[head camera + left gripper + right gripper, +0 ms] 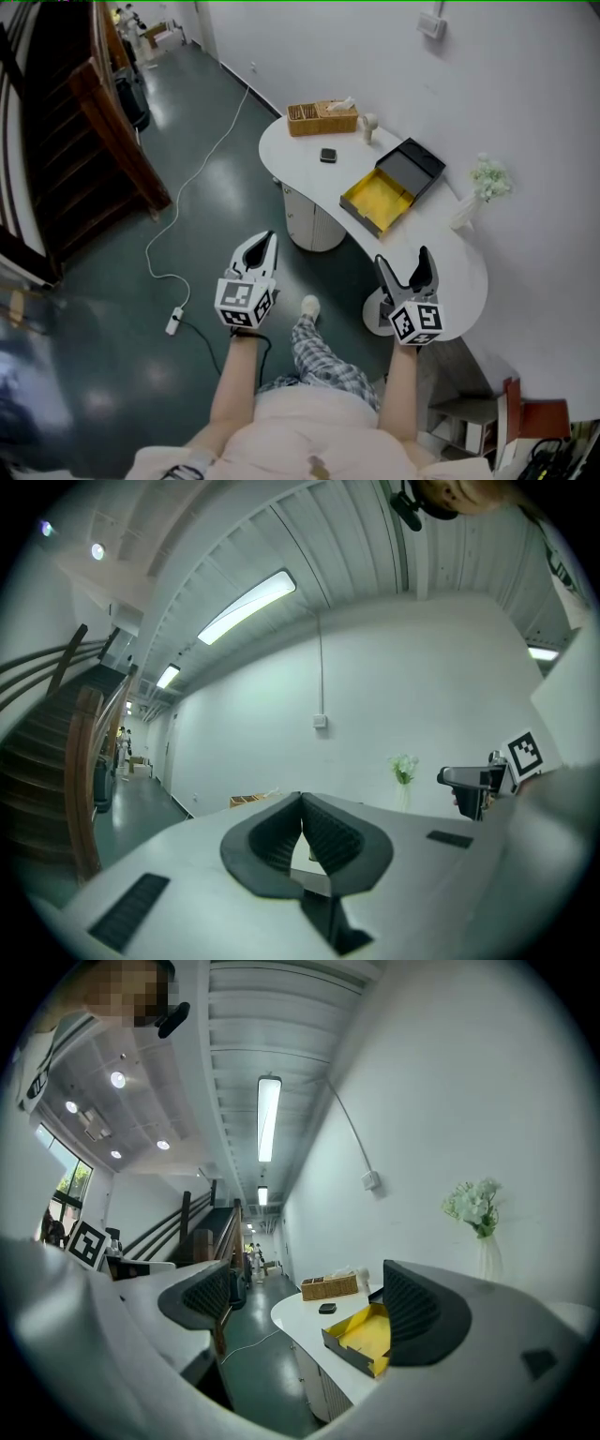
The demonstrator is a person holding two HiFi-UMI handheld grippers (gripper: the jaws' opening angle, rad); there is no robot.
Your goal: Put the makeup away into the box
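Yellow lining showed inside the open box [380,199], which lay on the white table [291,161] with its black lid folded back. The makeup [328,156], a small black case, sat on the tabletop between the box and a wicker basket [322,118], apart from both. The left gripper [265,240] hung over the floor beside the table, its jaws pressed together on nothing. The right gripper [403,261] hovered at the table's near end, jaws spread wide and empty. A vase of flowers [487,178] stood by the wall.
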